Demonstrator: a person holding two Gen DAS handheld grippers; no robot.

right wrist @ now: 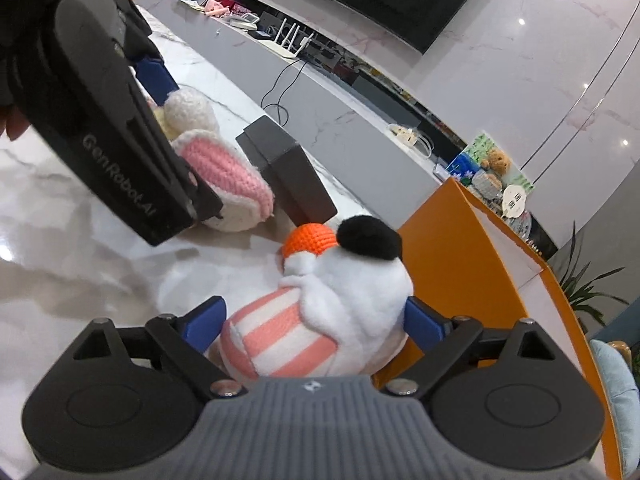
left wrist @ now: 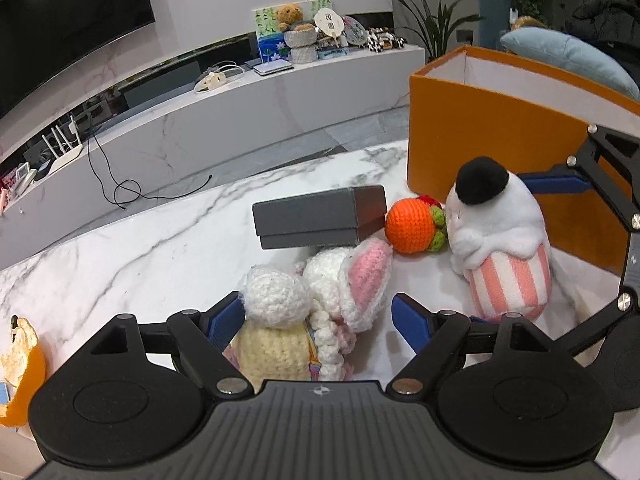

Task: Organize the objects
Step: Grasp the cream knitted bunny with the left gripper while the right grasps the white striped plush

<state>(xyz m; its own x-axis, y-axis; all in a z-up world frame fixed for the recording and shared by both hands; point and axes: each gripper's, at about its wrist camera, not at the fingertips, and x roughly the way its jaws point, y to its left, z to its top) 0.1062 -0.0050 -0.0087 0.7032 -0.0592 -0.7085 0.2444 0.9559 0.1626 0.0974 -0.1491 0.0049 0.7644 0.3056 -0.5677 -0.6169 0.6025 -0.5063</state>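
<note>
My left gripper (left wrist: pixel 318 316) is open around a crocheted bunny (left wrist: pixel 304 312) with pink ears that lies on the marble table (left wrist: pixel 132 248); the left pad touches it, the right pad stands apart. My right gripper (right wrist: pixel 314 320) has both pads against a cupcake plush (right wrist: pixel 320 316), white with pink stripes and a black pompom; it also shows in the left wrist view (left wrist: pixel 500 240). A crocheted orange (left wrist: pixel 412 226) lies between the plush and a grey box (left wrist: pixel 320 216). An open orange bin (left wrist: pixel 500 120) stands behind them.
An orange peel (left wrist: pixel 20 364) lies at the table's left edge. A white TV console (left wrist: pixel 200 120) with cables, a router and toys runs behind the table. The left gripper's body (right wrist: pixel 100 120) fills the upper left of the right wrist view.
</note>
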